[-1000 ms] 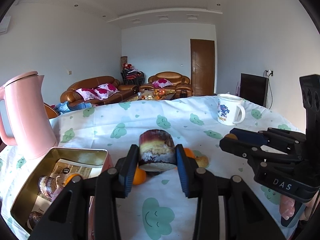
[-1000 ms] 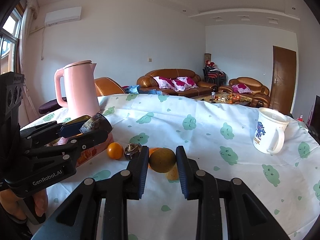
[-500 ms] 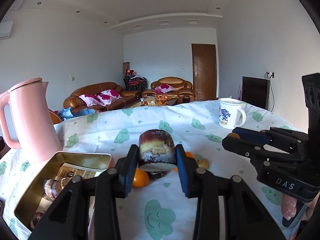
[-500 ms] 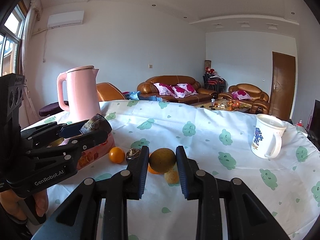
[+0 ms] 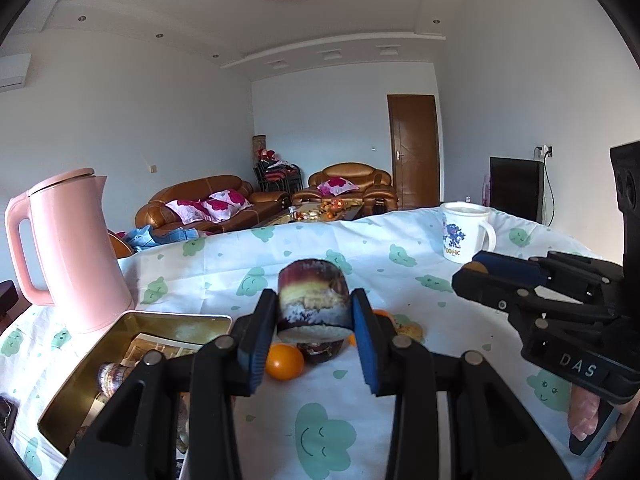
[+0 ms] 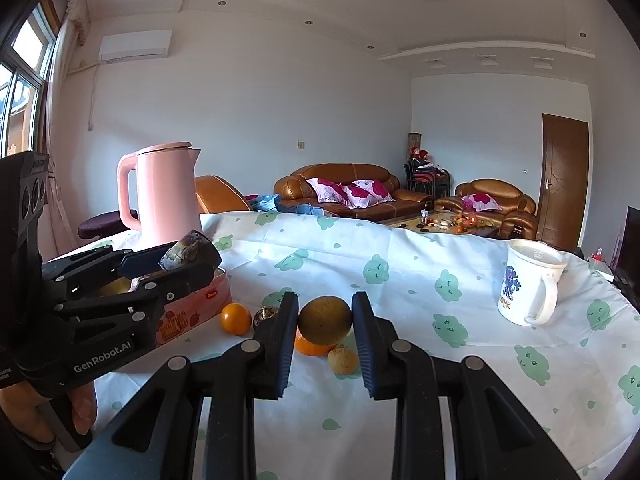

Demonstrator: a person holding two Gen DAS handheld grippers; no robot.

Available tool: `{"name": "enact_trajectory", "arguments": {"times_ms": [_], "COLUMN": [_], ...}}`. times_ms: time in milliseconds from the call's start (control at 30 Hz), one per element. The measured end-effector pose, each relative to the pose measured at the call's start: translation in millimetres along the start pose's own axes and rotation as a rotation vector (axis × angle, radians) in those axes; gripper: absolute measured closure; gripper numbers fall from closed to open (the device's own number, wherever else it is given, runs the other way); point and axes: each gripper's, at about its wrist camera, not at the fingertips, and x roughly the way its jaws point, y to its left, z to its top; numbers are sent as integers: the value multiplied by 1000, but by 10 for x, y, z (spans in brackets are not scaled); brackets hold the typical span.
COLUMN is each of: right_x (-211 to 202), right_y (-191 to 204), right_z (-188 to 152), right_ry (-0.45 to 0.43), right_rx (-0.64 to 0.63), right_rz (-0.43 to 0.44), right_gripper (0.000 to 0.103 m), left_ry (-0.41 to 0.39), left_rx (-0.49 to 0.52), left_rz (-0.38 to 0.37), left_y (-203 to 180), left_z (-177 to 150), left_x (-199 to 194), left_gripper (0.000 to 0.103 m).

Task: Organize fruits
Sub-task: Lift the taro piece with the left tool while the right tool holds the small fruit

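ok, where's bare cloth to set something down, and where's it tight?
Free: the cloud-print tablecloth between the loose fruit and the white printed mug, and the stretch behind the fruit toward the far edge. Crowded: round the small orange, beside the gold open tin and pink kettle.

White walls, brown leather sofas (image 6: 340, 188), wooden door (image 5: 414, 150), possibly daylit.

- The tablecloth (image 6: 400, 272) is showing white with green smiling clouds.
- The kettle (image 6: 164, 192) is glowing pale pink.
- The mug (image 6: 528, 284) is looking white with a blue print.
- The tin (image 5: 132, 344) is shining gold inside.
- One orange (image 6: 235, 318) is showing bright orange.
- The gripped fruit (image 6: 325, 319) is looking olive-brown.
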Motion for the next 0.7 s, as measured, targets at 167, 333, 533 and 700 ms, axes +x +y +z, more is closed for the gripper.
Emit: {"name": "enact_trajectory", "arguments": {"times_ms": [167,333,533,700], "right_x": [-2,-3,7,47], "right_y": [20,47,83,141], "right_z": [3,4,6,17], "right_ry": [-2,-2,2,10], "right_rx": [-7,-23,-34,-49], "right_rz": [1,0,1,7], "right_gripper": [74,74,74,74], "left_ry": [-8,-4,4,8], "left_rx": [3,-11,-27,-32], "left_rz": [5,11,14,22], "left_y": [-10,-3,49,104], "left_z": [2,-2,2,-2], "left_x": [-33,-76,-112,-117], "left_gripper": [64,64,64,64]}}
